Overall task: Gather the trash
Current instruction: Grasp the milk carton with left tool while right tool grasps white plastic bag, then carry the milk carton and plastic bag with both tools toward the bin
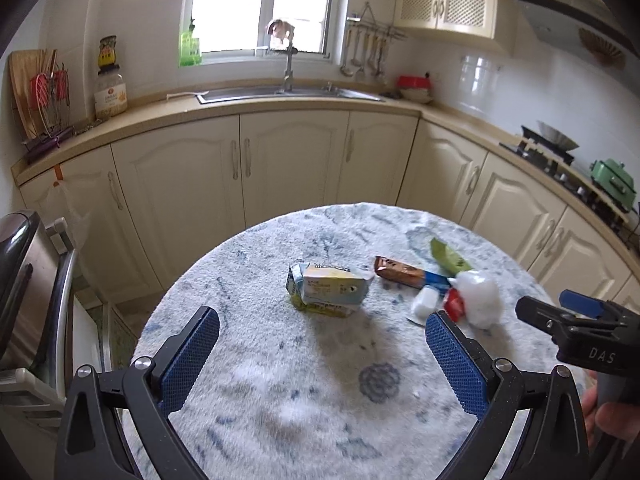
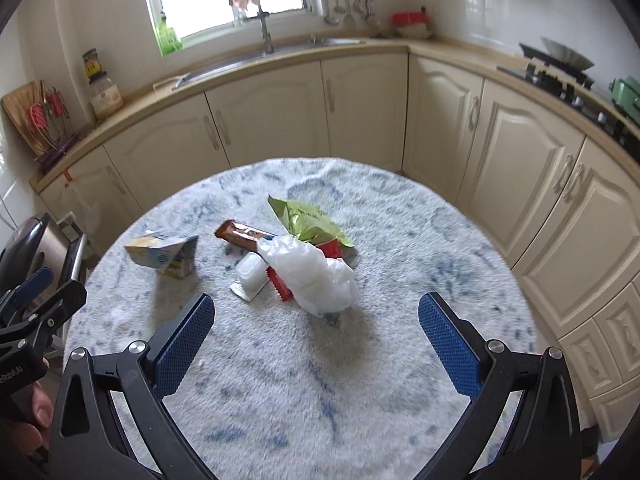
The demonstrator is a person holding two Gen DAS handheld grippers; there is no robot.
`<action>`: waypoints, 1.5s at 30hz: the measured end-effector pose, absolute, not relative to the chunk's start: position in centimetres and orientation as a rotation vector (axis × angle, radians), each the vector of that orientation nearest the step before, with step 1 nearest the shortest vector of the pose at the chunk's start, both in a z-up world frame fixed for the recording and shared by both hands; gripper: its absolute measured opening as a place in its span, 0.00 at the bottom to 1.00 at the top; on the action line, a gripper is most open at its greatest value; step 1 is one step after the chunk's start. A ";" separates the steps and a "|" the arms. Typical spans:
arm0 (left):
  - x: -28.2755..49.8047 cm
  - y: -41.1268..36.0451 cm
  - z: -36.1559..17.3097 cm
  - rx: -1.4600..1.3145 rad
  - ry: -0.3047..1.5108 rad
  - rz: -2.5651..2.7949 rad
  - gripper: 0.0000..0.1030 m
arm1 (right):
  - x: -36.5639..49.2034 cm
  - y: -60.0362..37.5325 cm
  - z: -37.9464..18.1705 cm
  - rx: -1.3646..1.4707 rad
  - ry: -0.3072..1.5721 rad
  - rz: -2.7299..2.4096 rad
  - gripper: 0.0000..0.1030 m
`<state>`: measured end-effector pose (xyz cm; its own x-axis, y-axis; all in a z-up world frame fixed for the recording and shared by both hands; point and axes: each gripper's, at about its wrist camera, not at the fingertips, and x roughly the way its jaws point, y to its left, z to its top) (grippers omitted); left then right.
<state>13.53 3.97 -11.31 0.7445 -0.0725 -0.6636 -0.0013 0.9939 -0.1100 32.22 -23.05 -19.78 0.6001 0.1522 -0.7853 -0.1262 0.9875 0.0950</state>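
Right gripper point(image 2: 316, 328) (jaws wide) before brown wrapper point(image 2: 244, 236), lengthwise left-right.

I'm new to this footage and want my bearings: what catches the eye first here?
A small heap of litter mid-way across the round, fuzzy blue-and-white table: a crumpled white plastic bag over a shiny green wrapper and a brown snack-bar wrapper. Left of it lies a crushed pale drink carton. Both grippers, left and right, hover open.

Home kitchen, cream cabinets point(image 1: 292, 160), steel sink point(image 1: 288, 94) under window point(image 1: 260, 4), gas hob point(image 1: 560, 160), hanging ladles point(image 1: 364, 54)
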 end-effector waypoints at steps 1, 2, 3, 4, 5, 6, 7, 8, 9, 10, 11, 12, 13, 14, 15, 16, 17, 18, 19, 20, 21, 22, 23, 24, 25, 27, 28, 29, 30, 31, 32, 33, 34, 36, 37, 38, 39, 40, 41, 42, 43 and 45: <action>14.8 3.8 -11.9 -0.104 0.745 -0.036 0.99 | 33.2 -23.0 -20.8 0.031 0.931 0.163 1.00; 16.0 3.6 -12.6 -0.104 0.755 -0.033 0.99 | 34.0 -22.9 -21.6 0.029 0.946 0.164 1.00; 16.9 3.5 -13.2 -0.105 0.763 -0.031 0.99 | 34.7 -22.9 -22.1 0.030 0.956 0.169 1.00; 17.9 3.4 -13.7 -0.105 0.769 -0.030 0.99 | 35.3 -22.9 -22.7 0.032 0.964 0.173 1.00; 19.1 3.3 -14.3 -0.106 0.779 -0.026 0.99 | 36.1 -22.8 -23.4 0.031 0.973 0.177 1.00; 20.4 3.1 -14.8 -0.107 0.788 -0.023 0.99 | 36.5 -22.8 -23.9 0.030 0.976 0.180 0.98; 21.3 3.0 -15.6 -0.110 0.788 -0.021 0.99 | 37.0 -22.7 -24.3 0.028 0.979 0.187 0.96; 22.5 2.9 -16.1 -0.111 0.794 -0.019 0.99 | 37.4 -22.6 -24.7 0.024 0.987 0.195 0.91; 23.5 2.8 -16.7 -0.112 0.805 -0.016 0.99 | 37.8 -22.4 -25.1 0.021 0.996 0.202 0.86; 24.4 2.6 -17.2 -0.112 0.812 -0.015 0.99 | 38.0 -22.3 -25.3 0.021 1.002 0.209 0.83; 25.5 2.5 -17.8 -0.112 0.820 -0.012 0.99 | 38.2 -22.2 -25.7 0.022 1.008 0.222 0.74; 26.6 2.4 -18.3 -0.111 0.833 -0.012 0.98 | 38.3 -22.0 -25.8 0.021 1.014 0.226 0.66; 27.6 2.2 -18.8 -0.113 0.843 -0.018 0.96 | 38.3 -21.9 -25.9 0.019 1.018 0.229 0.64; 28.3 2.2 -19.2 -0.118 0.850 -0.026 0.91 | 38.3 -21.8 -26.0 0.016 1.017 0.234 0.60; 28.9 2.1 -19.6 -0.128 0.859 -0.038 0.73 | 38.2 -21.9 -26.0 0.019 1.010 0.241 0.55; 29.4 2.1 -19.8 -0.141 0.875 -0.048 0.73 | 38.0 -22.0 -25.9 0.026 1.004 0.246 0.53; 29.6 2.2 -19.6 -0.150 0.854 -0.056 0.66 | 37.8 -22.1 -25.8 0.034 0.999 0.251 0.51; 29.6 2.2 -19.2 -0.156 0.845 -0.077 0.57 | 37.7 -22.1 -25.7 0.038 0.995 0.253 0.50; 29.7 2.2 -18.9 -0.155 0.848 -0.078 0.57 | 37.4 -22.2 -25.6 0.043 0.990 0.255 0.50; 29.6 2.4 -18.8 -0.165 0.844 -0.083 0.56 | 37.2 -22.3 -25.4 0.049 0.988 0.259 0.50; 29.6 2.6 -18.7 -0.172 0.844 -0.088 0.56 | 36.8 -22.4 -25.2 0.056 0.985 0.260 0.49; 29.4 2.6 -18.7 -0.174 0.844 -0.088 0.56 | 36.4 -22.6 -24.9 0.063 0.980 0.261 0.49; 29.2 2.8 -18.6 -0.178 0.841 -0.089 0.56 | 36.0 -22.7 -24.6 0.071 0.976 0.264 0.49; 28.9 2.9 -18.3 -0.183 0.834 -0.092 0.56 | 35.6 -22.9 -24.4 0.077 0.971 0.265 0.49; 28.3 3.0 -18.0 -0.184 0.825 -0.095 0.55 | 35.2 -23.0 -24.0 0.080 0.964 0.264 0.49; 27.9 2.8 -17.4 -0.176 0.802 -0.101 0.55 | 34.2 -23.3 -23.3 0.088 0.954 0.267 0.49; 27.6 2.7 -17.0 -0.172 0.791 -0.106 0.55 | 33.7 -23.5 -23.0 0.090 0.949 0.265 0.49; 27.2 2.5 -16.8 -0.168 0.782 -0.113 0.55 | 33.2 -23.6 -22.6 0.090 0.942 0.263 0.49; 26.5 2.2 -16.5 -0.162 0.772 -0.119 0.55 | 32.6 -23.9 -22.1 0.097 0.933 0.264 0.49; 26.1 1.9 -16.2 -0.154 0.759 -0.125 0.55 | 32.0 -24.2 -21.7 0.104 0.927 0.266 0.49; 25.6 1.6 -15.8 -0.151 0.747 -0.135 0.55 | 31.6 -24.3 -21.4 0.104 0.920 0.265 0.49; 25.1 1.3 -15.5 -0.153 0.736 -0.147 0.55 | 30.9 -24.5 -20.9 0.101 0.910 0.261 0.49; 24.8 0.9 -15.0 -0.154 0.722 -0.160 0.55 | 30.3 -24.8 -20.4 0.104 0.901 0.261 0.49; 24.0 0.2 -14.2 -0.147 0.693 -0.179 0.55 | 29.2 -25.3 -19.5 0.112 0.885 0.262 0.49; 23.6 -0.1 -13.9 -0.148 0.681 -0.191 0.55 | 28.7 -25.6 -19.2 0.113 0.878 0.259 0.49; 23.0 -0.4 -13.6 -0.150 0.669 -0.204 0.55 | 28.1 -25.9 -18.8 0.117 0.870 0.258 0.49; 22.6 -0.8 -13.2 -0.148 0.654 -0.215 0.55 | 27.5 -26.3 -18.3 0.128 0.861 0.260 0.49; 22.0 -0.9 -13.0 -0.146 0.642 -0.225 0.55 | 27.0 -26.7 -17.9 0.133 0.854 0.258 0.49; 21.9 -1.3 -12.5 -0.145 0.629 -0.240 0.55 | 26.5 -27.1 -17.5 0.134 0.845 0.254 0.49; 21.1 -1.8 -12.4 -0.143 0.617 -0.254 0.55 | 26.0 -27.5 -17.2 0.135 0.838 0.251 0.49; 18.8 -1.8 -12.1 -0.141 0.604 -0.265 0.55 | 25.5 -27.9 -16.8 0.139 0.831 0.247 0.49; 17.4 -2.7 -11.6 -0.133 0.582 -0.293 0.55 | 24.5 -29.0 -16.0 0.143 0.811 0.234 0.49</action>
<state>17.40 -2.75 -11.62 0.7955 -0.3095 -0.5209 0.2350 0.9500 -0.2056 24.47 -29.04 -16.03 0.6648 0.2607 -0.7001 -0.1517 0.9647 0.2151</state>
